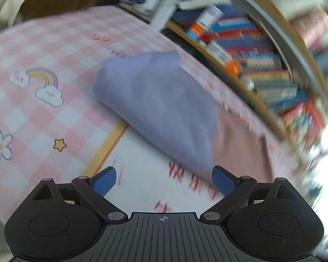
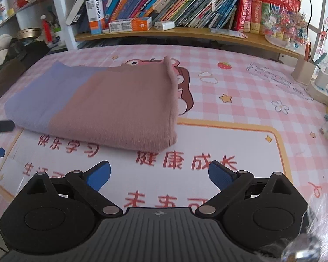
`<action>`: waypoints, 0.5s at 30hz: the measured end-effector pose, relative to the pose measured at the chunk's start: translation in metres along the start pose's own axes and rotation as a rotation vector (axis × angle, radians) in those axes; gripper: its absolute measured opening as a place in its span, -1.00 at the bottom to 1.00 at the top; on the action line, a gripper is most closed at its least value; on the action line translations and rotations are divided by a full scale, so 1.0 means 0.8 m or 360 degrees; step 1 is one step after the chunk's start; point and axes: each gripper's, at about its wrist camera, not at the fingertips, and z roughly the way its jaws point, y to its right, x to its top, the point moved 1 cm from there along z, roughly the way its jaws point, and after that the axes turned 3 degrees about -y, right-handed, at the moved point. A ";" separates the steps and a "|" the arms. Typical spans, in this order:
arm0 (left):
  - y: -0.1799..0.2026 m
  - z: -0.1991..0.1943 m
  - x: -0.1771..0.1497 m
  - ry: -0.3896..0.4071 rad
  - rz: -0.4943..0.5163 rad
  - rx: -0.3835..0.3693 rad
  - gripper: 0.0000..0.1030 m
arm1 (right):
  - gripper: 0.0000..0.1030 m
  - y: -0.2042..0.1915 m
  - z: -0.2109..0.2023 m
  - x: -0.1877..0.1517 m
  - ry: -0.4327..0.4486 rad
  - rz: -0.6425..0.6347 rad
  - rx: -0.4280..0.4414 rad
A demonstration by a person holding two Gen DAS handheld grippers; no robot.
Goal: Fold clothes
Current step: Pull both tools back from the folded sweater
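Lying folded on the pink checked tabletop (image 2: 240,91), the garment (image 2: 111,107) shows a lavender part at 9 o'clock and a dusty-pink part at 3 o'clock. Right claw (image 2: 159,175) hangs released at its 6 o'clock, nothing between the blue pads. Left claw (image 1: 163,180) gapes released too, beside the lavender edge. Books (image 2: 164,4) line the shelf at 12 o'clock.

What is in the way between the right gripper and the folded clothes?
Nothing visible. Only bare pink checked table mat lies between the open right gripper and the folded pink and lilac knitted garment. The left gripper, also open, is beside its lilac end.
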 end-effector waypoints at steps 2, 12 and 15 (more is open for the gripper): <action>-0.012 0.004 0.013 0.0017 -0.0106 -0.0057 0.87 | 0.88 -0.002 0.001 0.006 0.0008 0.0008 -0.0024; -0.059 0.042 0.060 -0.0013 -0.0530 -0.0193 0.83 | 0.88 0.004 0.014 0.044 0.0027 0.0145 -0.0119; -0.071 0.049 0.069 -0.0010 -0.0636 -0.0236 0.83 | 0.88 0.005 0.023 0.053 0.0007 0.0183 -0.0120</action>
